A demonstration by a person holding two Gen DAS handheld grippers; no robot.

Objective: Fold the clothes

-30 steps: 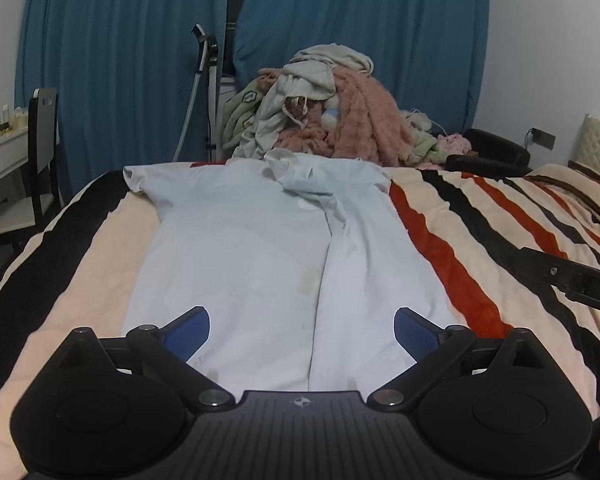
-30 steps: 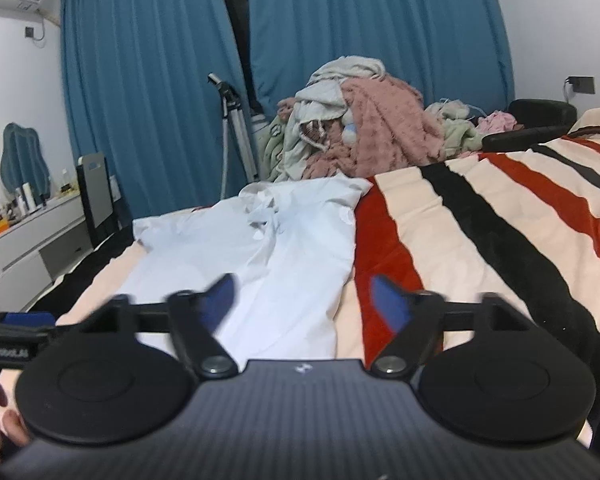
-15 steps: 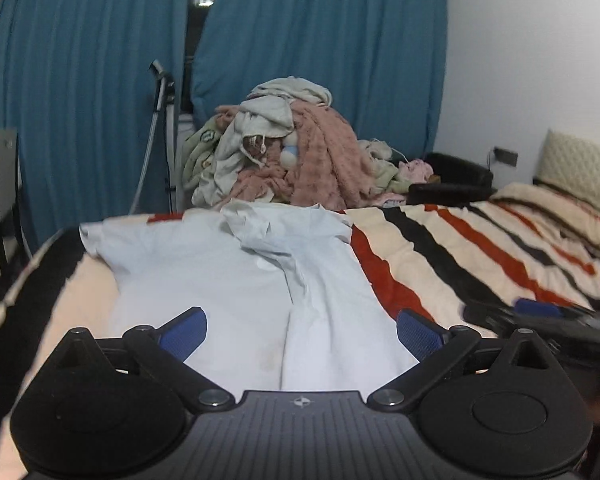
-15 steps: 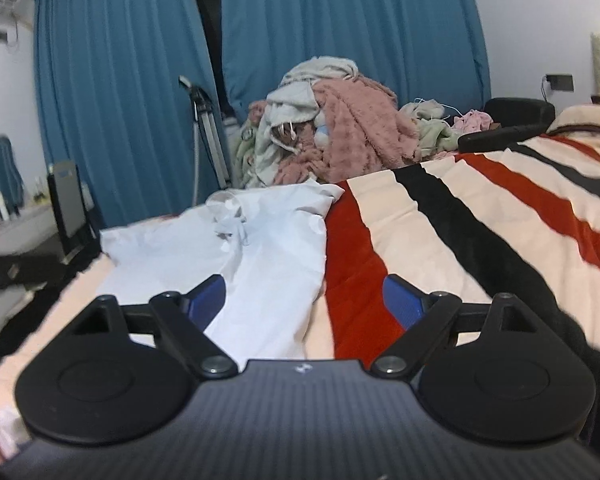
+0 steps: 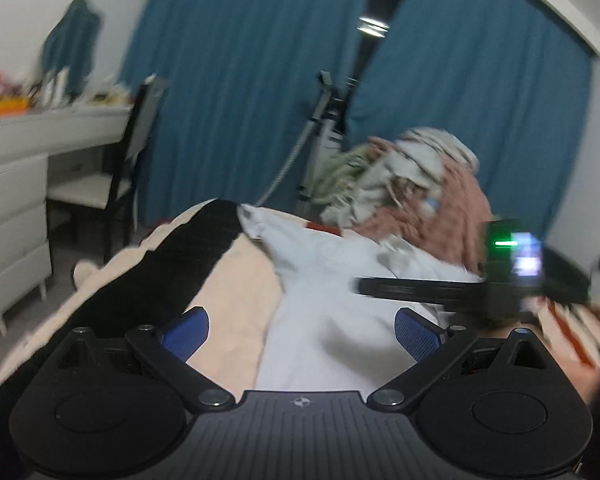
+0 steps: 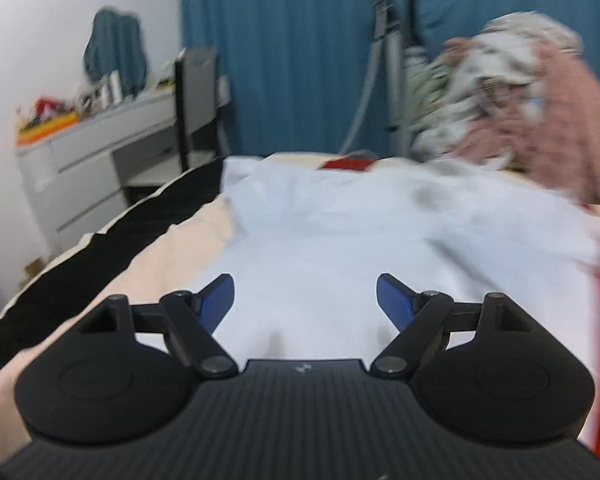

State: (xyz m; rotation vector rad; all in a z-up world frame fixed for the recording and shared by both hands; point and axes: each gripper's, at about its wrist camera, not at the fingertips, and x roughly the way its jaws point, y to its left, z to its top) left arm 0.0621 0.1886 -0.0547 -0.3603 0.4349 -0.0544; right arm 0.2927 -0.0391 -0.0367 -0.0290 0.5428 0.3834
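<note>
A pale blue shirt (image 5: 332, 320) lies spread flat on the striped blanket (image 5: 228, 292), collar toward the curtains. My left gripper (image 5: 300, 334) is open over the shirt's left edge, one pad above the blanket and one above the cloth, gripping nothing. In the right wrist view the shirt (image 6: 340, 232) fills the middle. My right gripper (image 6: 306, 298) hovers above its lower part with its jaws wide and closing, nothing pinched between them. One of the right gripper's black fingers (image 5: 412, 290) crosses the left wrist view above the shirt. Both views are motion-blurred.
A heap of unfolded clothes (image 5: 420, 200) sits at the far end of the bed, with a metal stand (image 5: 324, 120) in front of blue curtains. A white desk with drawers (image 5: 12, 200) and a dark chair (image 5: 128, 160) stand left of the bed.
Both cameras have swung left, bringing the desk and chair into view. My right gripper moved from the red stripe onto the shirt and now crosses the left wrist view. Its jaws narrowed slightly.
</note>
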